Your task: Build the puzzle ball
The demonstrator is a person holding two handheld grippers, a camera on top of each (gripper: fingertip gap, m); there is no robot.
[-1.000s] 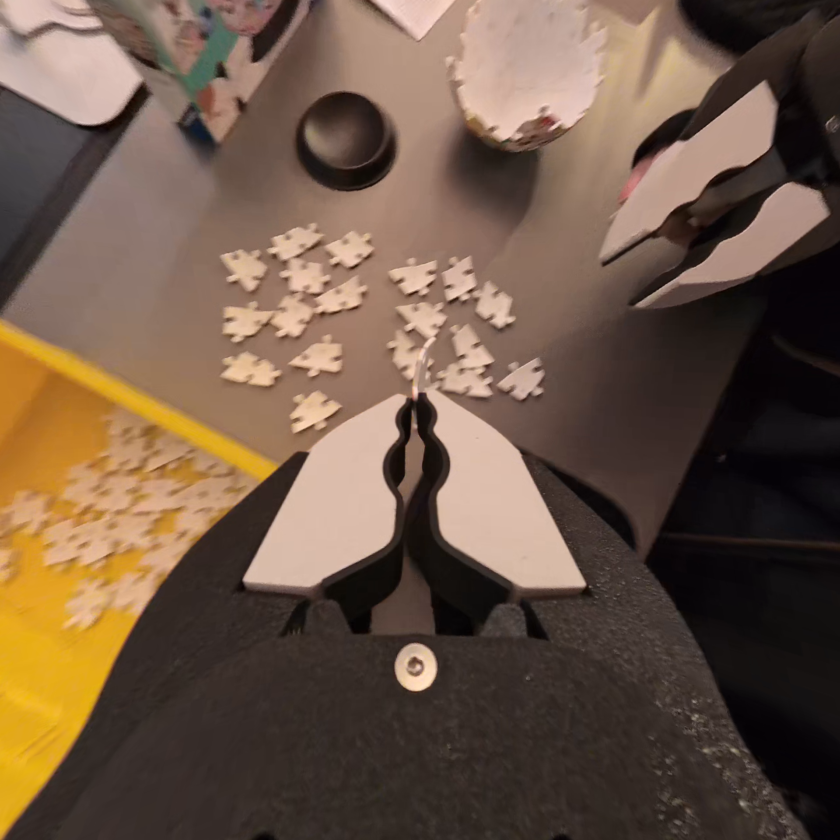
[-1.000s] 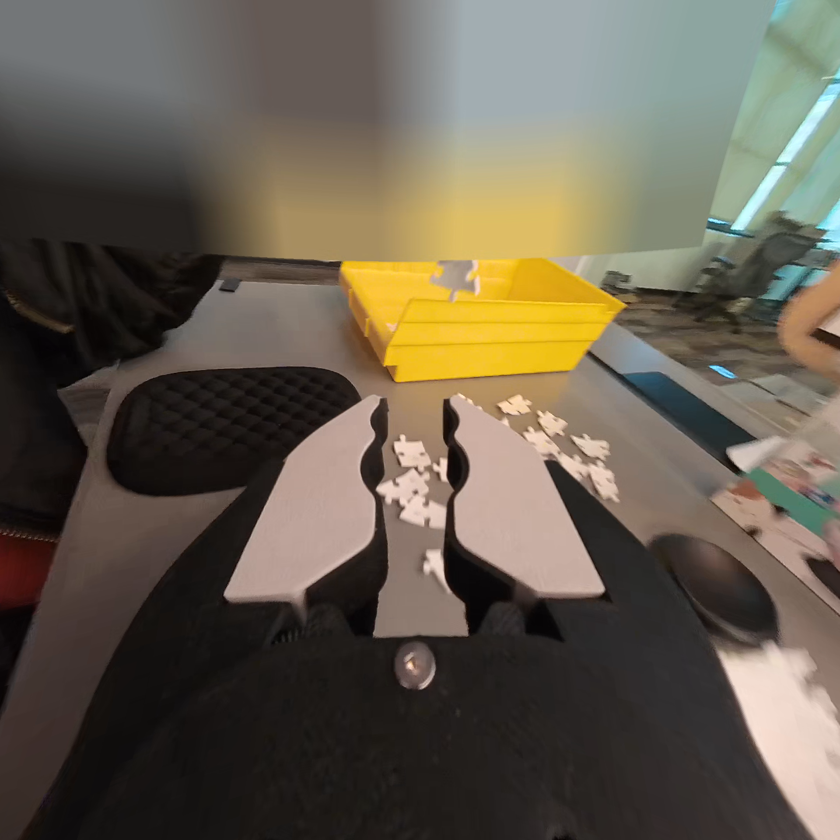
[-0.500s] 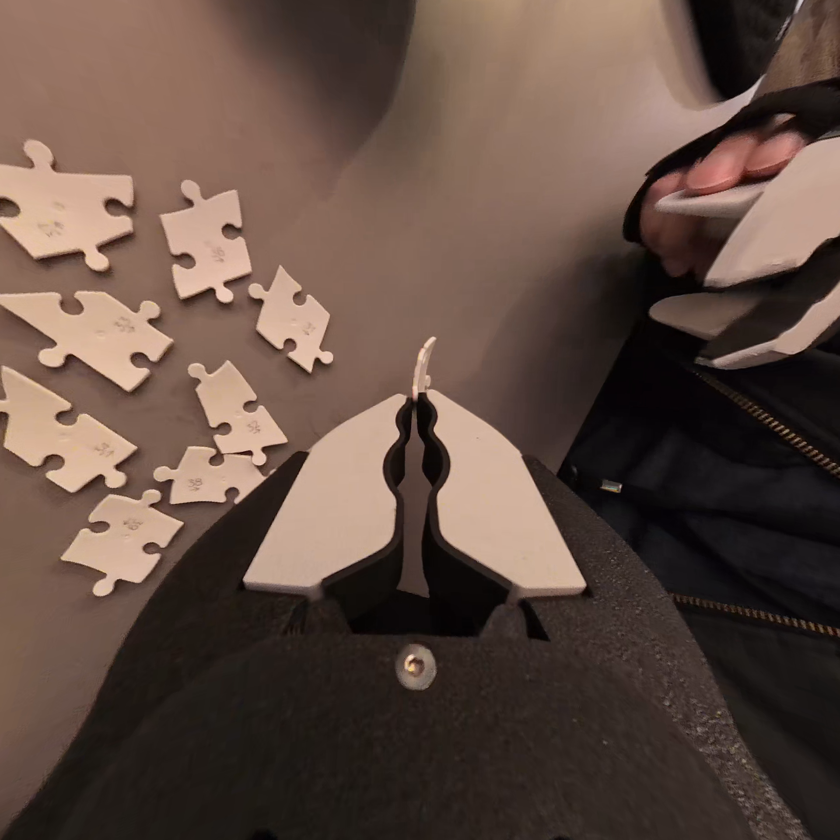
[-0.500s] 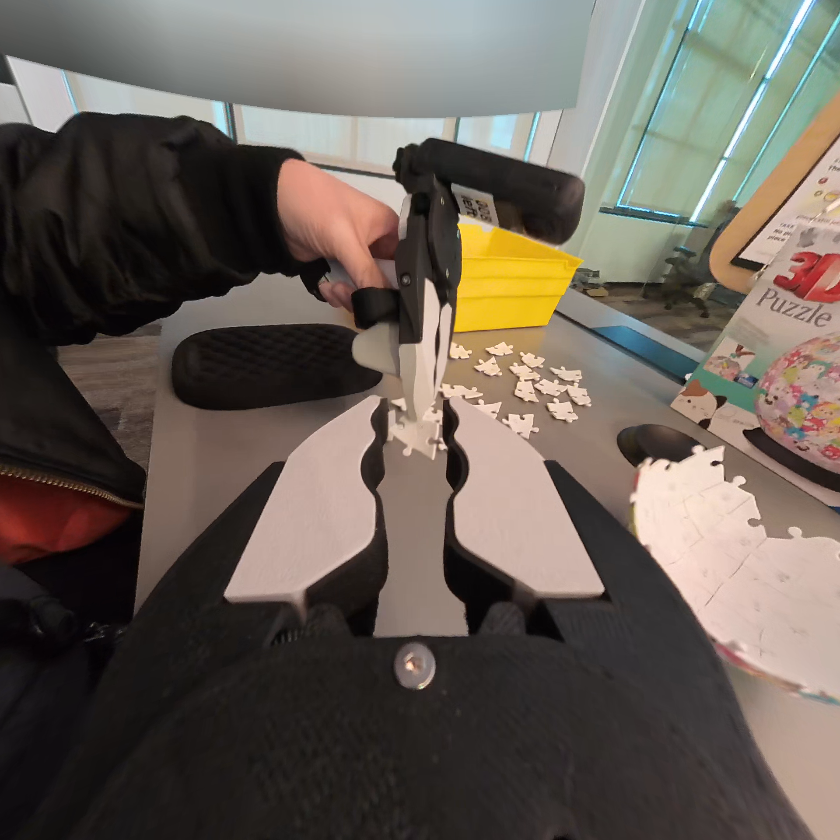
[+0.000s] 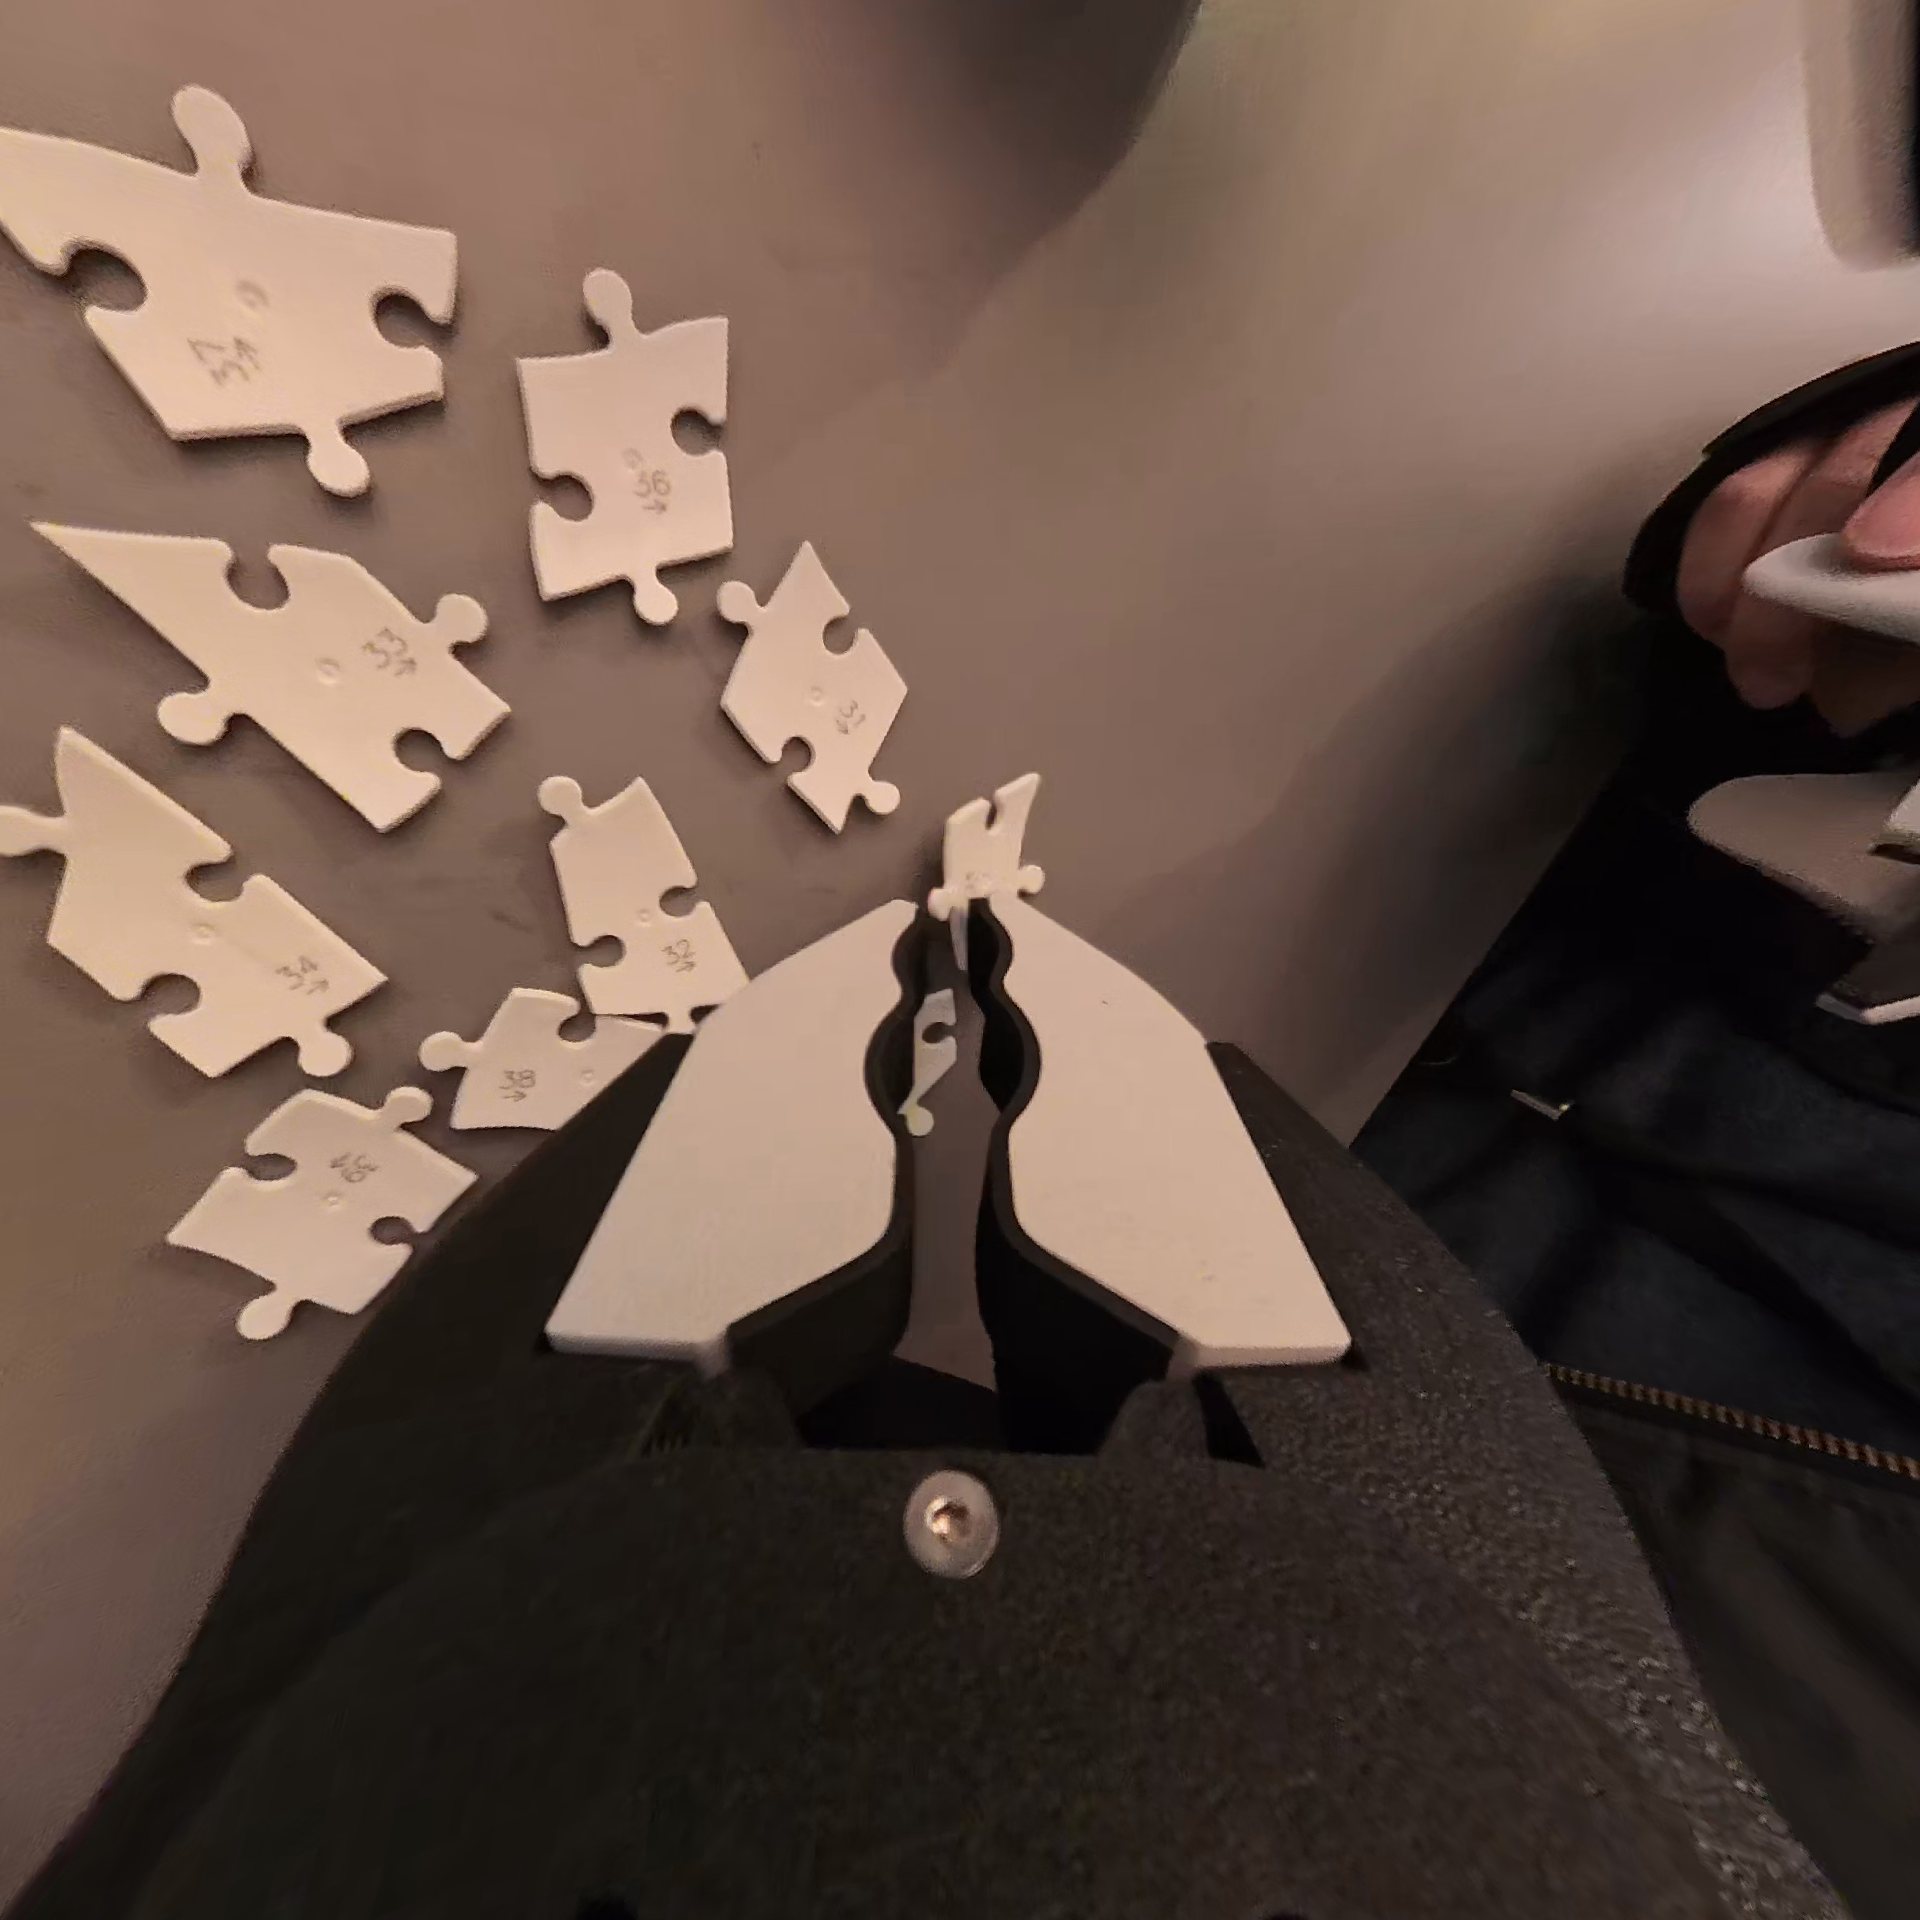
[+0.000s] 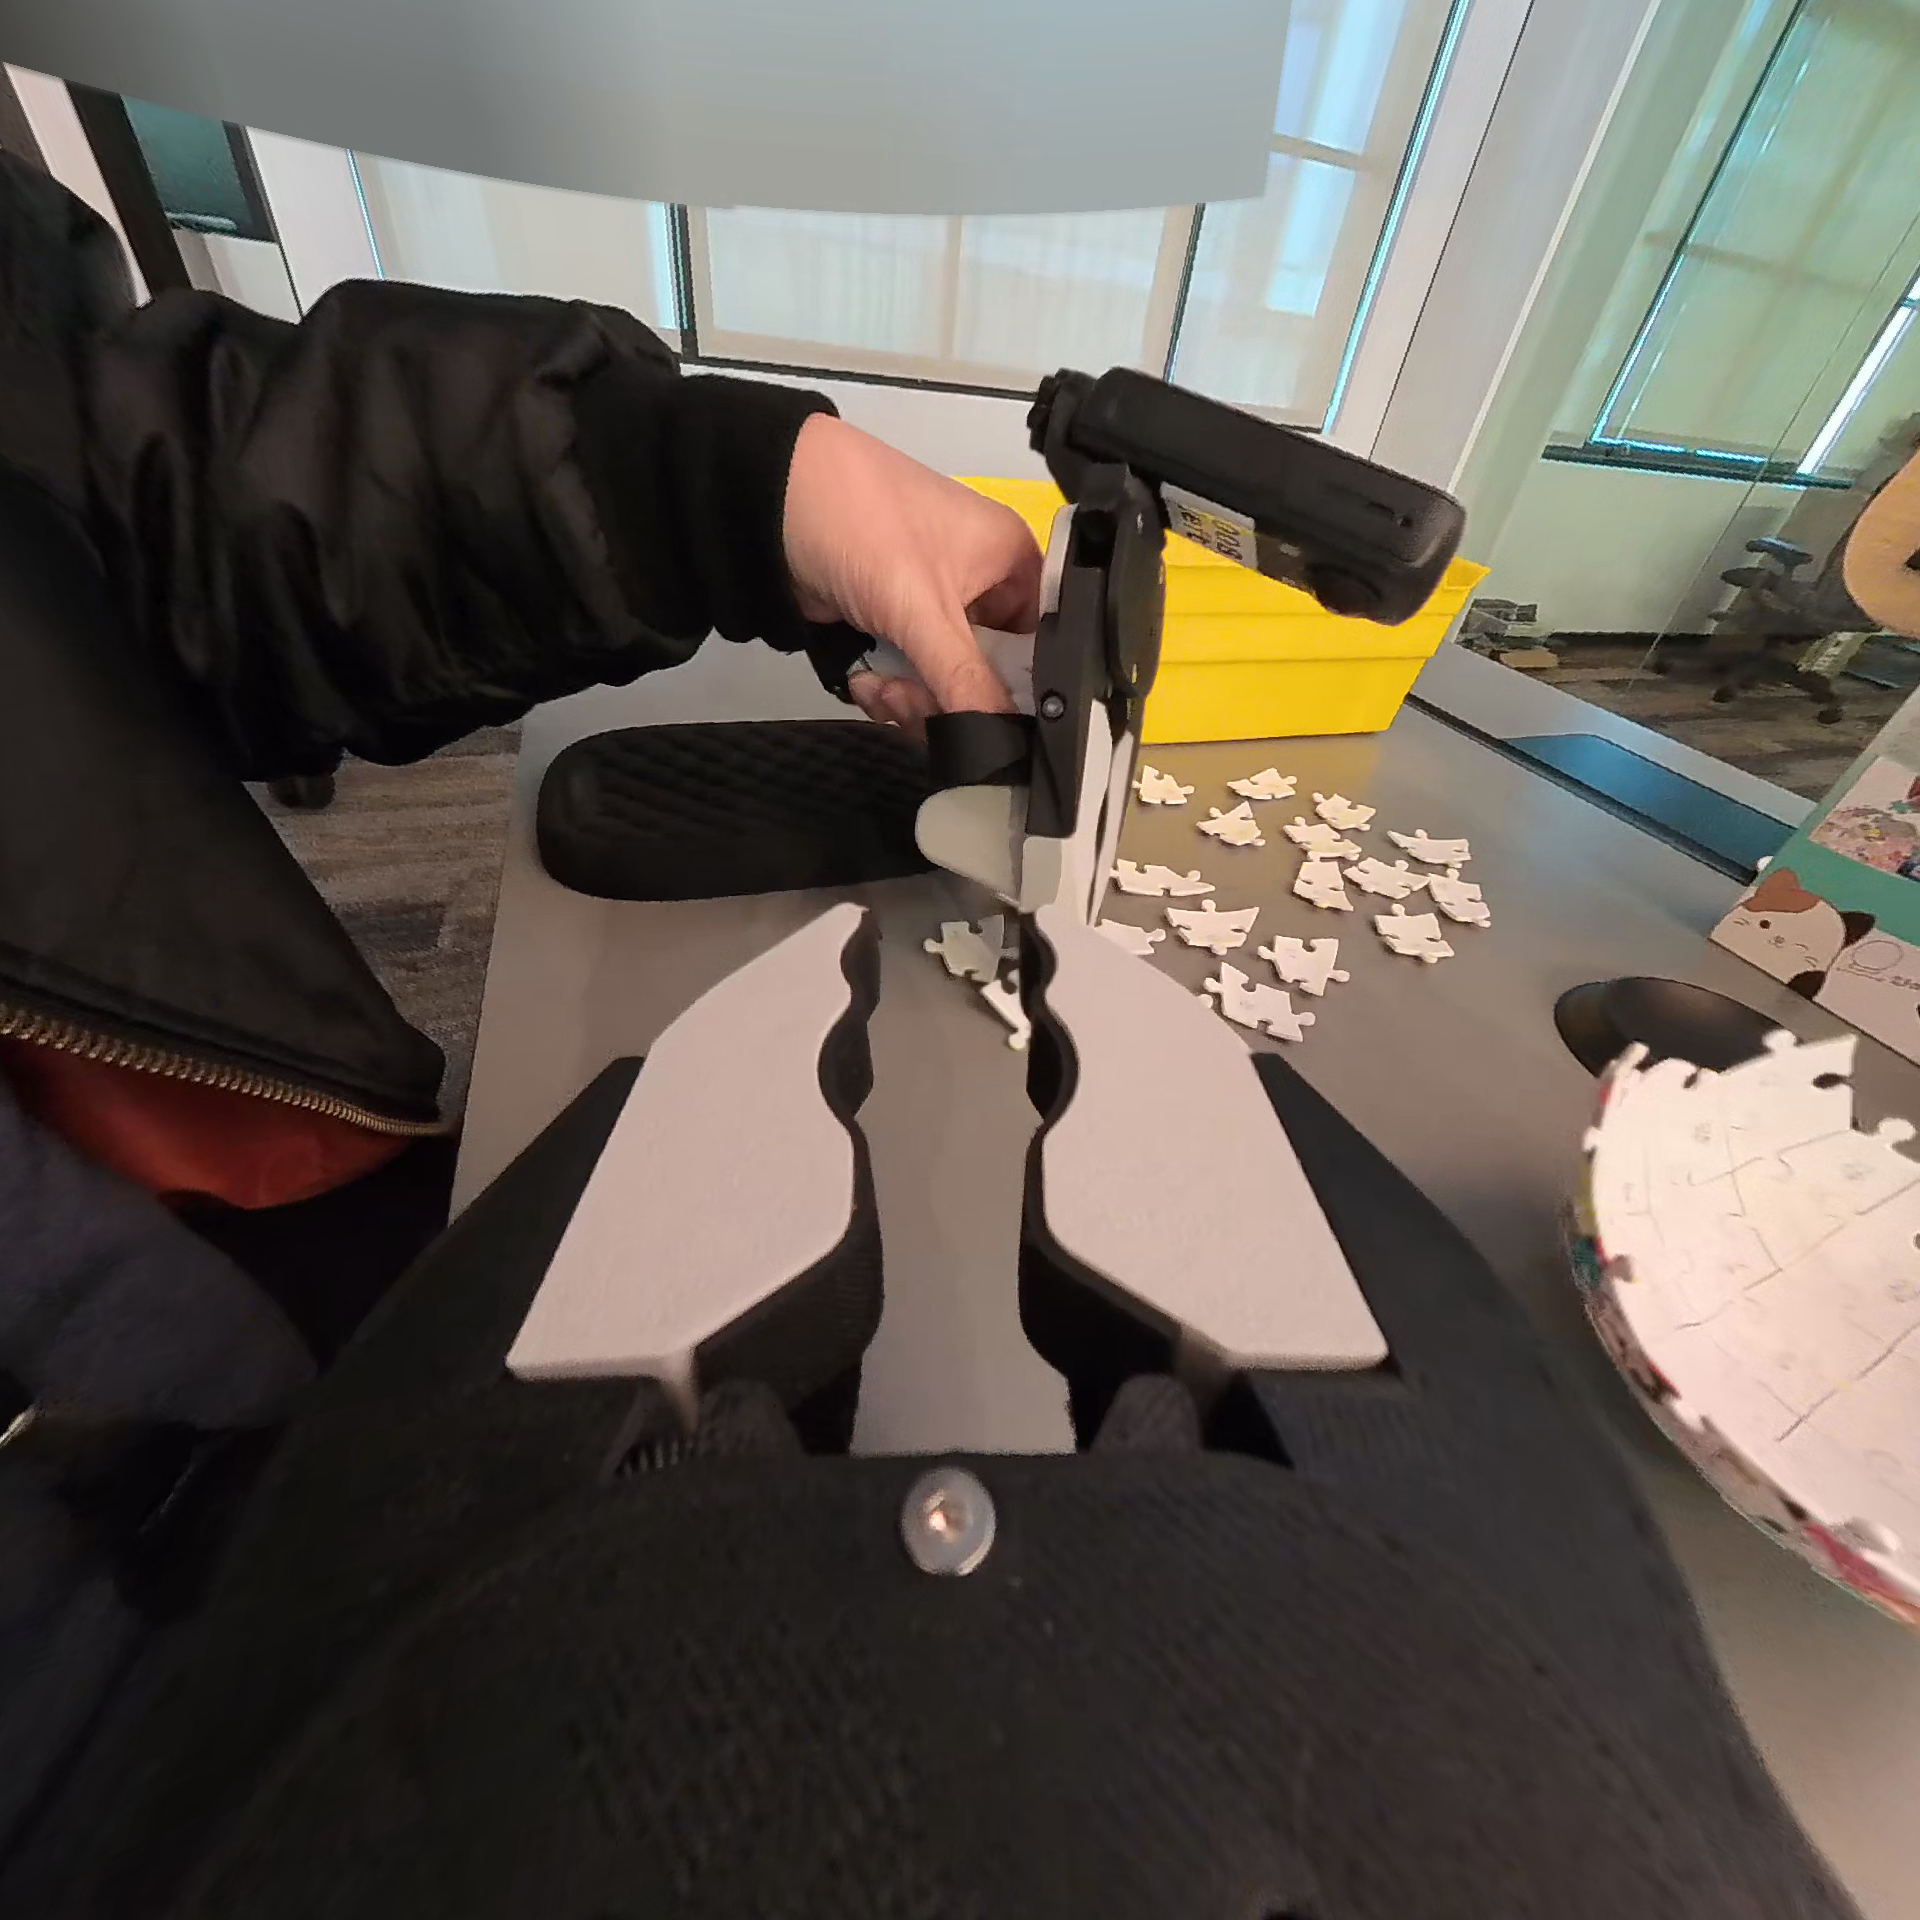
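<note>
My left gripper (image 5: 951,914) is shut on a white puzzle piece (image 5: 987,847), which sits tilted between the fingertips just above the grey table (image 5: 1143,468). In the right wrist view the left gripper (image 6: 1060,904) points straight down at the table, held by a hand (image 6: 904,582). My right gripper (image 6: 951,925) is open and empty, its tips close to the left gripper's tips. It also shows at the right edge of the left wrist view (image 5: 1818,831). The partly built puzzle ball (image 6: 1745,1299), white inside, lies at the right. Several loose pieces (image 6: 1320,883) lie on the table.
A yellow bin (image 6: 1299,665) stands at the far side. A black padded rest (image 6: 727,800) lies at the left. A black round stand (image 6: 1652,1023) and the puzzle box (image 6: 1829,914) are at the right. The person's dark jacket (image 6: 312,520) is at the near table edge. From my left tips it is roughly 15 cm to the black padded rest (image 6: 727,800); from my right, 20 cm.
My left gripper has dropped from high over the table to just above it near the front edge. The held piece has turned from edge-on to showing its face. The right gripper stays open.
</note>
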